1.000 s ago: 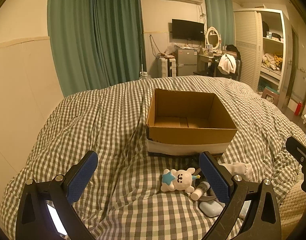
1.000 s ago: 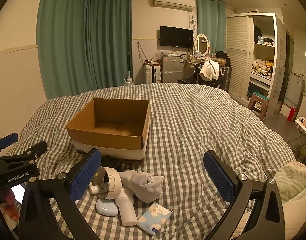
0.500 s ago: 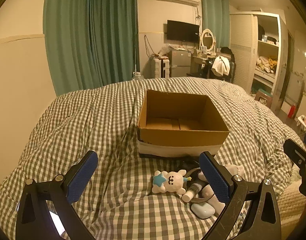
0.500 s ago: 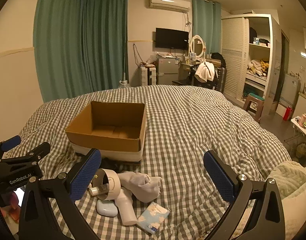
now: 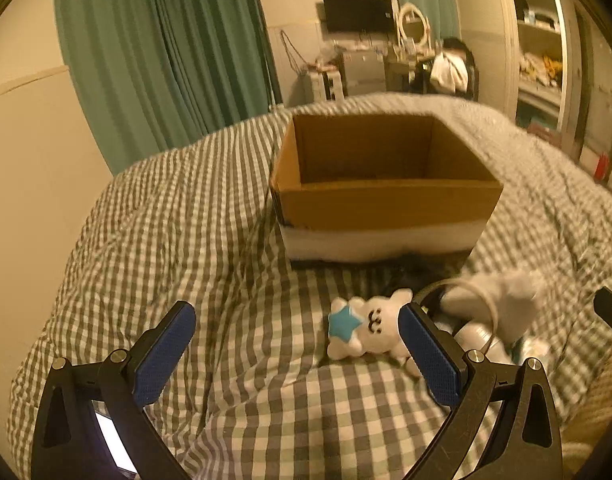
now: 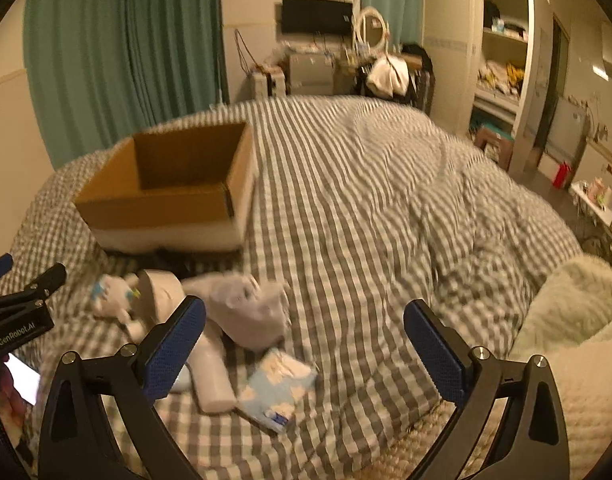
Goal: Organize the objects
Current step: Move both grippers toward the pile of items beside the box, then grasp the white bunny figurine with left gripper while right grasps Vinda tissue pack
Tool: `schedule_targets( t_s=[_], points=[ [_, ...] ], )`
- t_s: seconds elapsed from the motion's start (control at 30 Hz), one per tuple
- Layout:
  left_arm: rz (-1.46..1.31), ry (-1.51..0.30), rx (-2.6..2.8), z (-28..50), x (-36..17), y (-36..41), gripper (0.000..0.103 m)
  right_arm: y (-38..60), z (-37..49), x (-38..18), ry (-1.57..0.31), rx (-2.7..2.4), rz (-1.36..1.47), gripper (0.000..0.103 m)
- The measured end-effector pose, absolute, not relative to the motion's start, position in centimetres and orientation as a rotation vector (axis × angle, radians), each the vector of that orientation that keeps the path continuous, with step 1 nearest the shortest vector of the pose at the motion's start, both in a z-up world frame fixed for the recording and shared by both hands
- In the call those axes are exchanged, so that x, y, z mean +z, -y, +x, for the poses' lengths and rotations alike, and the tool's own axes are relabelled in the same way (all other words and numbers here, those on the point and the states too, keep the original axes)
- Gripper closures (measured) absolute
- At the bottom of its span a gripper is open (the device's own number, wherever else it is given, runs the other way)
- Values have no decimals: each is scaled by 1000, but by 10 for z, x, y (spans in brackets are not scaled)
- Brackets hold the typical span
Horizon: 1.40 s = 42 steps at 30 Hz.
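— Standing by the bed, what did you make out in the left wrist view?

— Both claws were spread wide with nothing between them. The left gripper (image 5: 296, 344) hung low in the frame over the checked duvet (image 5: 178, 240), and the white plush toy (image 5: 369, 330) with its blue star lay just beside the right-hand blue pad (image 5: 429, 352), partly behind it. Whether pad and toy touched, I could not tell.

— And the box?

— An open cardboard box (image 5: 385, 204) sat at centre frame, above the toy, on the duvet. I could not see its floor.

— What lay to the right of the toy?

— A blurred heap: a white sock (image 5: 501, 296), a ring-shaped thing and something pale beneath, too smeared to name.

— The right wrist view?

— The right gripper (image 6: 304, 340) was equally wide open and held nothing. Lower left of that frame held the pile: the plush toy (image 6: 110, 294), a roll of tape (image 6: 162, 292) beside it, the sock (image 6: 246, 316) right of the roll, a white bottle (image 6: 214, 376) partly behind the left pad (image 6: 174, 352), and a blue-and-white tissue packet (image 6: 278, 384) at the lower centre. The box (image 6: 166, 200) stood at the upper left, above the pile. The left gripper's black body (image 6: 22, 312) showed at the left edge. A fluffy pale blanket (image 6: 573, 320) filled the right side.
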<state>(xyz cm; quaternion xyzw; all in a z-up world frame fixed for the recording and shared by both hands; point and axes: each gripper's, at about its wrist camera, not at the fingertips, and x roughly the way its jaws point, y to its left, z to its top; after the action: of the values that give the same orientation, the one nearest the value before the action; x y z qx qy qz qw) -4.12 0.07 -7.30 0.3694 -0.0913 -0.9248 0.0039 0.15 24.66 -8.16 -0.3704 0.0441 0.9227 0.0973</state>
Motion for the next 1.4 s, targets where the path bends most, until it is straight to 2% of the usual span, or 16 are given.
schedule_targets(
  t_s=[0.23, 0.57, 0.73, 0.83, 0.93, 1.13, 1.2, 1.4],
  points=[
    [1321, 308, -2880, -55, -110, -5, 0, -256, -6, -133, -207, 2622, -1313, 6],
    [1439, 370, -2899, -77, -128, -24, 0, -260, -26, -189, -356, 2551, -1537, 16],
    [1570, 321, -2831, -94, -146, -21, 0, -260, -32, -204, -412, 2557, -1553, 32],
    [1608, 314, -2826, -98, -152, -21, 0, -260, -33, -211, -430, 2564, -1569, 38],
    [1693, 249, -2817, -105, -163, -17, 1, -260, -32, -213, -433, 2567, -1565, 39],
    [1756, 192, -2832, -112, -168, -9, 16, -262, -26, -213, -428, 2570, -1554, 41],
    [1750, 182, -2861, -108, -164, -7, 29, -262, -25, -210, -419, 2571, -1550, 41],
    [1740, 161, -2895, -97, -156, 4, 32, -263, -16, -194, -395, 2581, -1513, 42]
  ],
)
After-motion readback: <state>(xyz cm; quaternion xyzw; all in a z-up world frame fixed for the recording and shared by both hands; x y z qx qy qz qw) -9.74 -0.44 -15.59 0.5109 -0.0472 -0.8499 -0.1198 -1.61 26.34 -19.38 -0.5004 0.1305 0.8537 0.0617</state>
